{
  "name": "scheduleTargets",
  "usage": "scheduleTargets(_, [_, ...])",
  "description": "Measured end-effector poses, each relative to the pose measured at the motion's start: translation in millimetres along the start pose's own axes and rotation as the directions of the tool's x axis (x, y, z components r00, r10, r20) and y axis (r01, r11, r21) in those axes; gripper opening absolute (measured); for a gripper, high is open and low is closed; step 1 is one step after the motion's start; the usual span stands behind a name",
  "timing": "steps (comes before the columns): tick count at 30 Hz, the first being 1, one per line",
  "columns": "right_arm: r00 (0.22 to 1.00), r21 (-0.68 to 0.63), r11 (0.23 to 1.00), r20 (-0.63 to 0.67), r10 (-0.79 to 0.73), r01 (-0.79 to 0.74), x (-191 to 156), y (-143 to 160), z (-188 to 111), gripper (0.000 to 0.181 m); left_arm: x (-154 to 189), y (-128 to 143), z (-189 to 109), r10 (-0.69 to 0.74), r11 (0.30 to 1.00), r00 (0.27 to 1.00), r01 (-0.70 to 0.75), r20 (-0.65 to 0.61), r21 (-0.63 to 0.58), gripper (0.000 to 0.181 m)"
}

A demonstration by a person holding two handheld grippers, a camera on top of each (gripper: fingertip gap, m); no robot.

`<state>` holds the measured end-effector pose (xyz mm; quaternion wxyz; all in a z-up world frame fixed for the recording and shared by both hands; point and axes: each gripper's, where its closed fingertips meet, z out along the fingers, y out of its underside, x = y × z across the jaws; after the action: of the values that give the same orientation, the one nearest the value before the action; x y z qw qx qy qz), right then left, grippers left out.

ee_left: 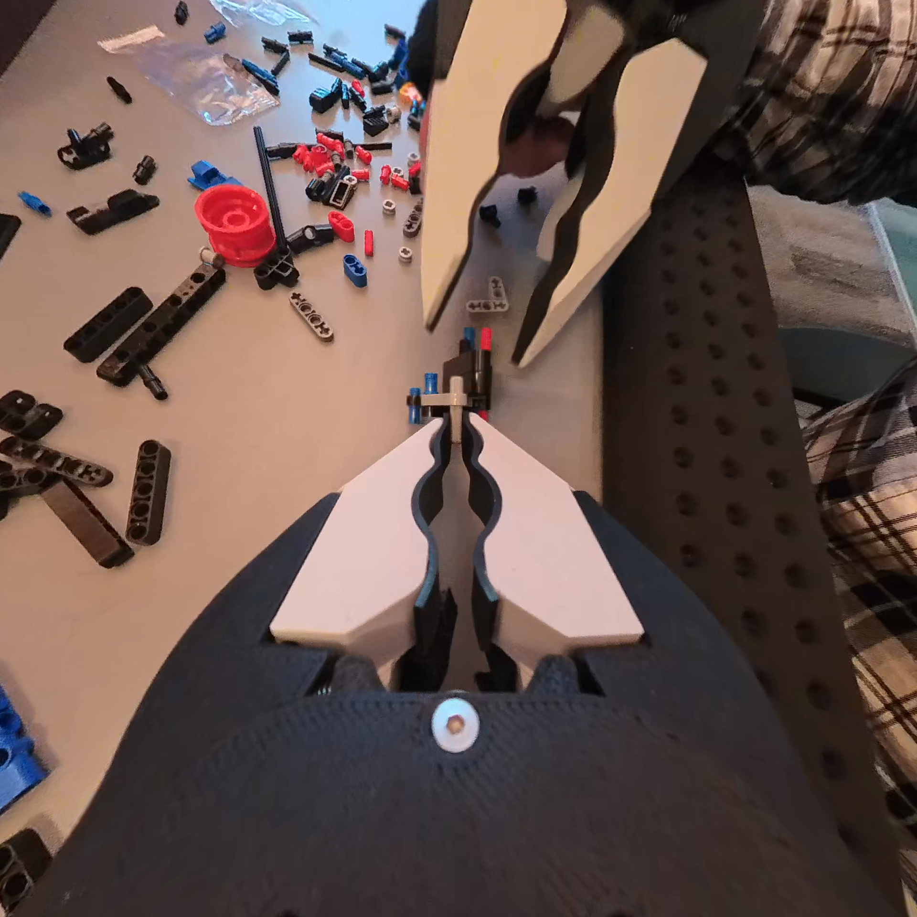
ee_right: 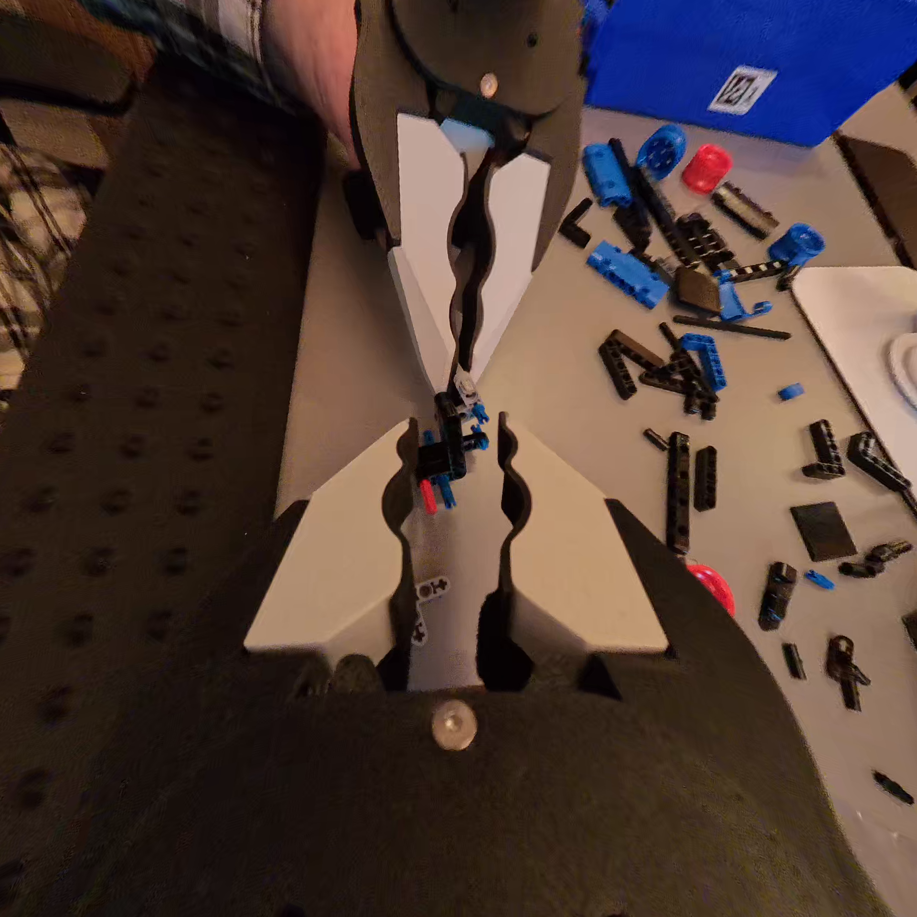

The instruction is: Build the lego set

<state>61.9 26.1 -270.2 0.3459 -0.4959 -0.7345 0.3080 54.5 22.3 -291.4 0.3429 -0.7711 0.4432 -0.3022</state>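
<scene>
Left tongs (ee_left: 456, 422) pinched narrow on the light-grey stem of a small lego sub-assembly (ee_left: 459, 377), which they hold above the counter (ee_left: 258, 446). The sub-assembly joins black connector blocks to a grey cross-piece; blue pins project at its left side and a blue and a red pin stand at its far end. In the right wrist view the same sub-assembly (ee_right: 449, 451) hangs from the tip of the left tongs (ee_right: 464, 384) and lies between the fingers of the right tongs (ee_right: 454, 422), nearer the left finger; whether it touches that finger cannot be told.

Right tongs (ee_left: 474, 345) spread wide and empty, tips pointing toward the sub-assembly's far end and just beside it.

A grey L-shaped liftarm (ee_left: 489, 297) lies on the counter beneath the right tongs. Loose parts are scattered over the counter: a red wheel hub (ee_left: 235, 226) touching a long black axle (ee_left: 270, 191), black beams (ee_left: 149, 489), a thin grey liftarm (ee_left: 311, 317), a cluster of red pins (ee_left: 327, 154) and a clear plastic bag (ee_left: 208, 84). A blue box (ee_right: 744, 59) stands at the far side of the counter, with blue wheel hubs (ee_right: 662, 149) and a second red hub (ee_right: 707, 168) before it. A black perforated board (ee_left: 714, 446) borders the counter.
</scene>
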Motion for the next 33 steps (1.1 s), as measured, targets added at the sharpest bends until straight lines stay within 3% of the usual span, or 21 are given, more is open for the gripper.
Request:
scheduleTargets(2, [0.999, -0.049, 0.998, -0.002, -0.043, 0.043, -3, 6, 10, 0.009, 2, 2, 2, 0.005, 1.0, 1.0, -0.005, -0.002, -0.018, 0.002])
scheduleTargets(5, [0.996, -0.03, 0.996, -0.021, -0.084, 0.083, -5, 5, 8, 0.006, 1, 3, 0, -0.004, 1.0, 1.0, 0.004, 0.004, -0.029, 0.002])
scheduleTargets(12, [0.926, -0.056, 0.938, -0.15, -0.346, 0.342, -12, 4, 4, 0.006, 8, 5, -3, -0.106, 0.992, 0.992, 0.101, -0.064, -0.076, 0.002])
scheduleTargets(20, [0.863, -0.116, 0.889, -0.212, -0.459, 0.444, -17, 2, 5, 0.007, 15, 9, -6, -0.318, 0.946, 0.933, 0.301, -0.171, -0.117, 0.001])
scheduleTargets(25, [0.837, -0.122, 0.863, -0.21, -0.505, 0.49, -23, 0, 7, 0.006, 14, 13, -8, -0.345, 0.935, 0.916, 0.318, -0.205, -0.154, 0.002])
scheduleTargets(28, [0.841, -0.118, 0.866, -0.206, -0.5, 0.486, -24, 1, 7, 0.006, 9, 14, -6, -0.332, 0.939, 0.928, 0.309, -0.17, -0.152, 0.015])
scheduleTargets(30, [0.842, -0.121, 0.867, -0.207, -0.499, 0.484, -23, 2, 6, 0.005, 8, 13, -5, -0.357, 0.932, 0.918, 0.338, -0.173, -0.132, 0.045])
scheduleTargets(33, [0.832, -0.124, 0.858, -0.207, -0.514, 0.499, -25, 2, 7, 0.005, 19, 9, -1, -0.405, 0.914, 0.878, 0.387, -0.256, -0.119, 0.04])
